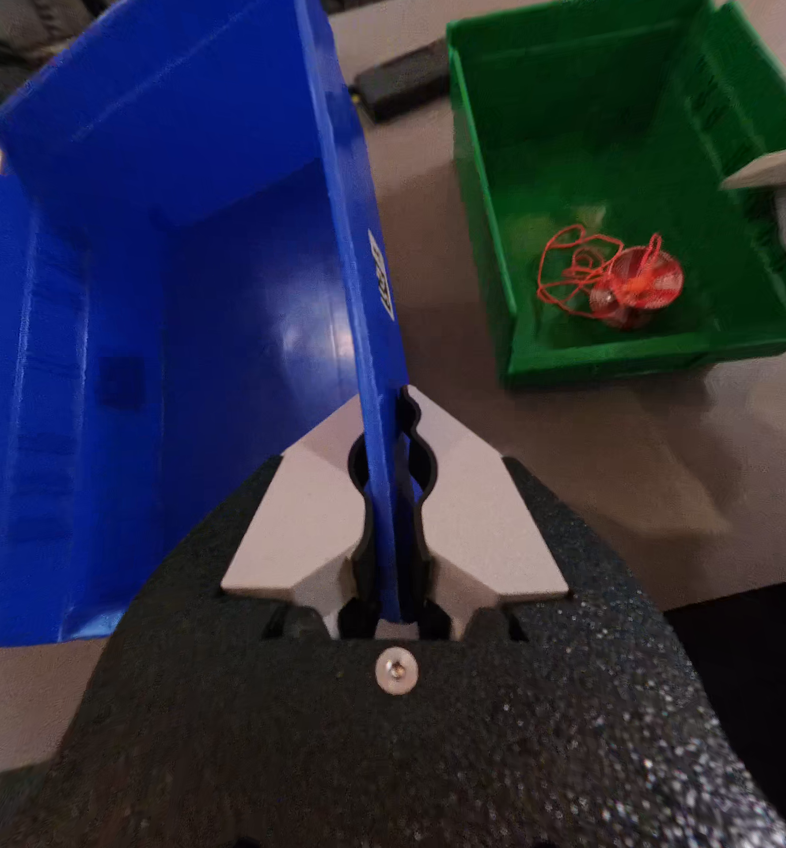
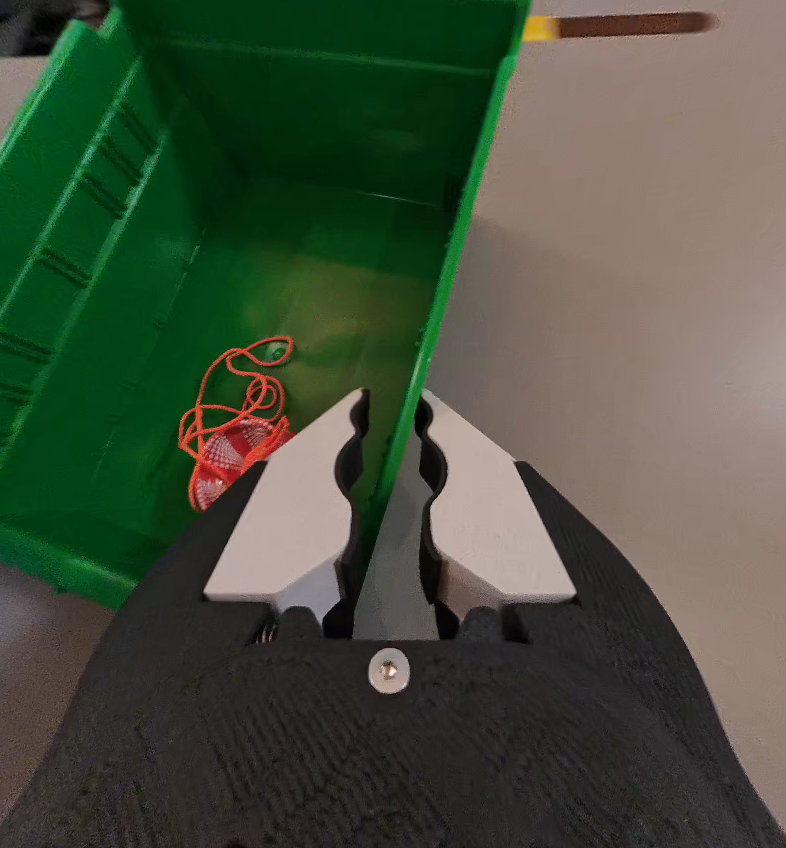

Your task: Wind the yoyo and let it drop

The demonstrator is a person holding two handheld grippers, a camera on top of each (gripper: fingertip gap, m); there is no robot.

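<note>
Not started: yoyo [image 1: 636,287] unwound, string [image 2: 239,394] loose in green bin [image 2: 336,137]. Left gripper [image 1: 388,440] clamped on blue bin [image 1: 175,183] wall; right gripper [image 2: 393,440] slightly open, straddling green wall

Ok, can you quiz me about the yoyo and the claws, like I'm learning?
1. True or false: the yoyo lies inside the green bin.
2. Pick one. The left claw is shut on: A) the wall of the blue bin; B) the yoyo; C) nothing.
3. Fill the gap: the yoyo's string is not wound up. It lies ___ in a tangle beside the yoyo.

Key: 1 true; 2 A; 3 loose.
</note>
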